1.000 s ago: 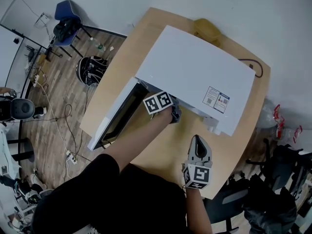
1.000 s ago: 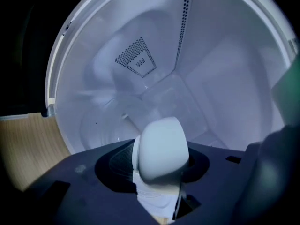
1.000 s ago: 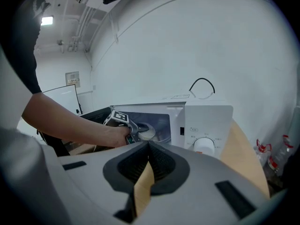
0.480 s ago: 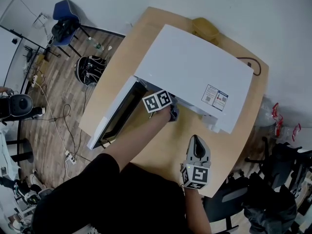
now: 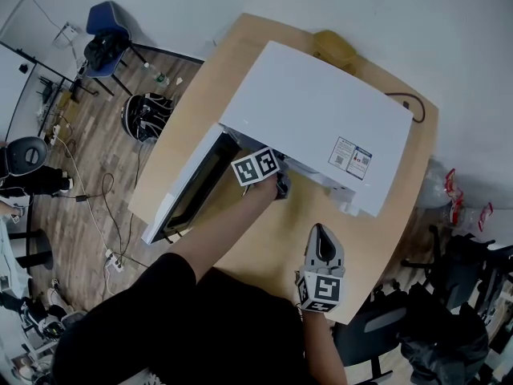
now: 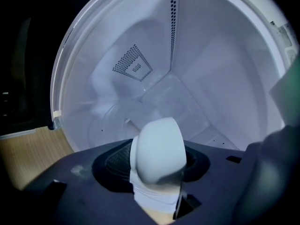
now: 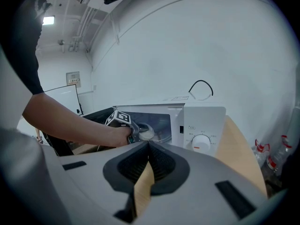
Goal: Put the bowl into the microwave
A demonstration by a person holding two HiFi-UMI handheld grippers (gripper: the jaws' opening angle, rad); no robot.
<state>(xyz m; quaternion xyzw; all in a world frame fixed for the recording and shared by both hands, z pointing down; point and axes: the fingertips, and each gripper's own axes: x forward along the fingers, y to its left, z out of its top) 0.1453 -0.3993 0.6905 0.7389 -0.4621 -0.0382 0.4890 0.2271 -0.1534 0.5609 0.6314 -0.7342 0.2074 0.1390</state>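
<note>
Showing rounded, smooth white bowl (image 6: 157,149).

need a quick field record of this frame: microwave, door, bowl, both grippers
microwave: white, on the wooden table
door: open, swung out to the left in the head view
bowl: white, between the left gripper's jaws at the cavity mouth; apparently not yet set on the glass turntable
left gripper: closed on the bowl, reaching into the microwave
right gripper: jaws together, empty, over the table in front of the microwave
</note>
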